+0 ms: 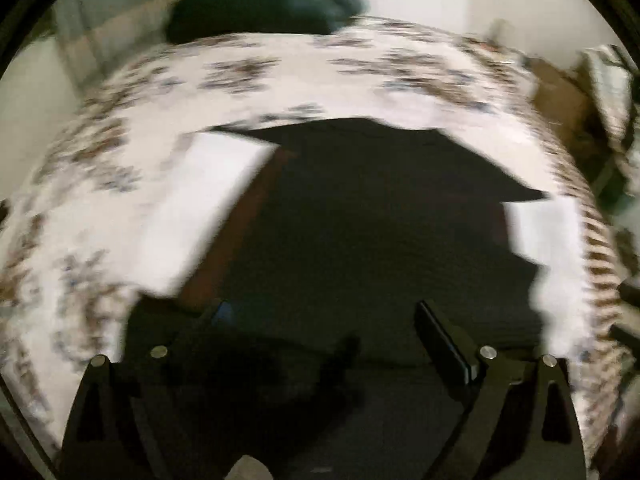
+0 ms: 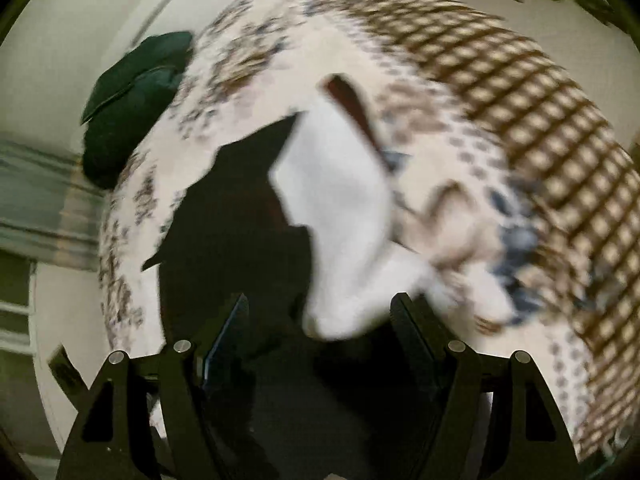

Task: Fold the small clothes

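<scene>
Jaws of the left hand-held gripper [image 1: 324,344] stand spread wide above the dark middle of the garment [image 1: 380,220], with nothing pinched between them. The right hand-held gripper [image 2: 320,320] is also spread; a white part of the same garment lies in the gap between its jaws, but motion blur hides whether the pads touch it, and nothing looks clamped.

The garment, a small black piece with white sleeves [image 1: 216,208] and a reddish-brown stripe [image 2: 352,108], lies on a bed covered by a floral cream bedspread [image 1: 280,72]. In the left wrist view its black body is spread fairly flat, a white sleeve out to each side. In the right wrist view one white part looks bunched and already turned partly over the black. A dark green cushion [image 1: 264,4] sits at the far edge of the bed, well apart from the garment.

The step in hand seems to be folding a sleeve inward. To do it well, each hand-held gripper should come down on a clear edge of cloth, pinch the garment only and not the bedspread beneath, then carry the white sleeve across the black body in one low pass so that the fold lands straight and no wrinkle is trapped under it.
</scene>
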Demonstrator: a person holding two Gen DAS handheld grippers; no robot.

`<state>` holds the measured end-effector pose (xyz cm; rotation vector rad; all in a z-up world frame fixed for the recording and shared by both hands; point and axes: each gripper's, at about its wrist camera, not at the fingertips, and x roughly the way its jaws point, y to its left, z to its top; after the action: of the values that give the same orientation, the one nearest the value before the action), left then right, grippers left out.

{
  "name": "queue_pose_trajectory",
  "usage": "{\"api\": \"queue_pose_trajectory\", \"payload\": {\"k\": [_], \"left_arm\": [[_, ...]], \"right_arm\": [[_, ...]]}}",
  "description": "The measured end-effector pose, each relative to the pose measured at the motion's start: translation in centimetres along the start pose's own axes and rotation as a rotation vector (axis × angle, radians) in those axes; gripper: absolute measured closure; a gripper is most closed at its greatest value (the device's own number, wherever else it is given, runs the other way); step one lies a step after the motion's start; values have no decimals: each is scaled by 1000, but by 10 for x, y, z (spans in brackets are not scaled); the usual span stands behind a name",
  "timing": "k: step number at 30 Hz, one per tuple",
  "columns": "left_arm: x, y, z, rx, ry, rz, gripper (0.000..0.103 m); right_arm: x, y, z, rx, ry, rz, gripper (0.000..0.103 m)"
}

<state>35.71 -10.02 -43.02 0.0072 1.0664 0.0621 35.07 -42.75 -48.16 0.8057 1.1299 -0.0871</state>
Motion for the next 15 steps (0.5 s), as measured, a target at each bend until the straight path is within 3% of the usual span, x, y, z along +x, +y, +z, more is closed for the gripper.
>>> {"api": "queue_pose_trajectory", "payload": {"k": [4, 8, 10, 12, 15], "left_arm": [[24, 50, 0, -69, 66, 128, 10], [35, 76, -7, -97, 81, 187, 10], [38, 83, -7, -112, 83, 200, 10], [40, 88, -4, -130, 82, 200, 10], [38, 91, 1, -148, 75, 179, 10]], "right_arm": [[55, 30, 20, -64, 76, -33, 27], [121, 42, 29, -138, 193, -119, 27], [140, 44, 27, -164, 215, -179, 43], [139, 54, 24, -218, 169, -223, 90], [110, 75, 24, -288, 87, -207, 93]]}}
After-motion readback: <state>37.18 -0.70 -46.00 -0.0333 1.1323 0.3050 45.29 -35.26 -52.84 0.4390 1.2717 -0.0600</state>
